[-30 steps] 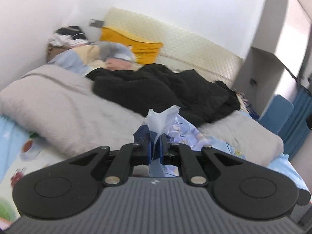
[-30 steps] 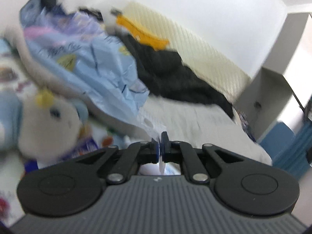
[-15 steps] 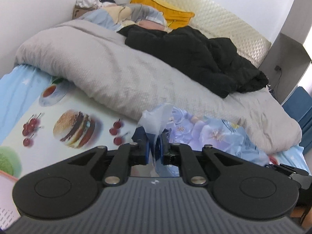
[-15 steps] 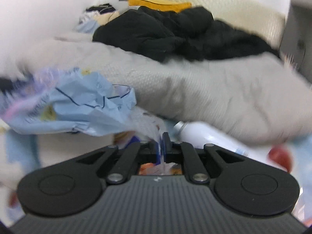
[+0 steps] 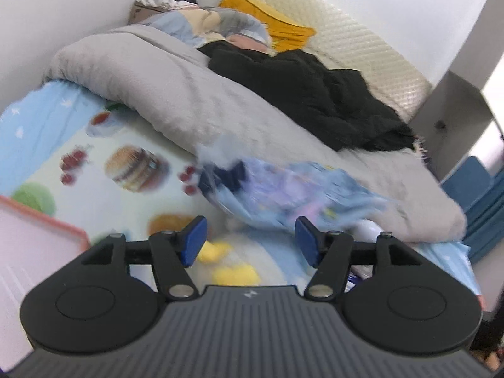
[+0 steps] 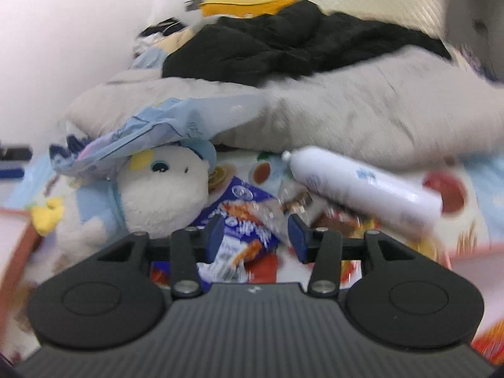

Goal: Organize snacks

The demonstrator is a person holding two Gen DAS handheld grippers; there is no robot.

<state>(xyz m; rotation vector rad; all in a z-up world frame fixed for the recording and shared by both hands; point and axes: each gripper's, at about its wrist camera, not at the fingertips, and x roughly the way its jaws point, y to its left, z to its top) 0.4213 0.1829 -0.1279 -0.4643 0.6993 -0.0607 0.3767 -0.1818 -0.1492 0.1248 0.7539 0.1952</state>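
Crinkled light-blue plastic snack bag lies blurred at 12 o'clock of the left gripper, draped over the white plush toy, apparently just released. Both jaws opening, nothing pinched; right gripper straddles a blue-orange snack packet, likely next.

Snack bag on plush toy, tube right of it, duvet behind

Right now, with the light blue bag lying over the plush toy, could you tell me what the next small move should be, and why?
Probably lower the right hand-held gripper a little onto the blue snack packet. Its jaws are opening, no pad presses anything, and that packet lies right ahead between them. The light blue bag now rests free on the plush toy, and the left hand-held gripper is opening too, with nothing between its jaws.
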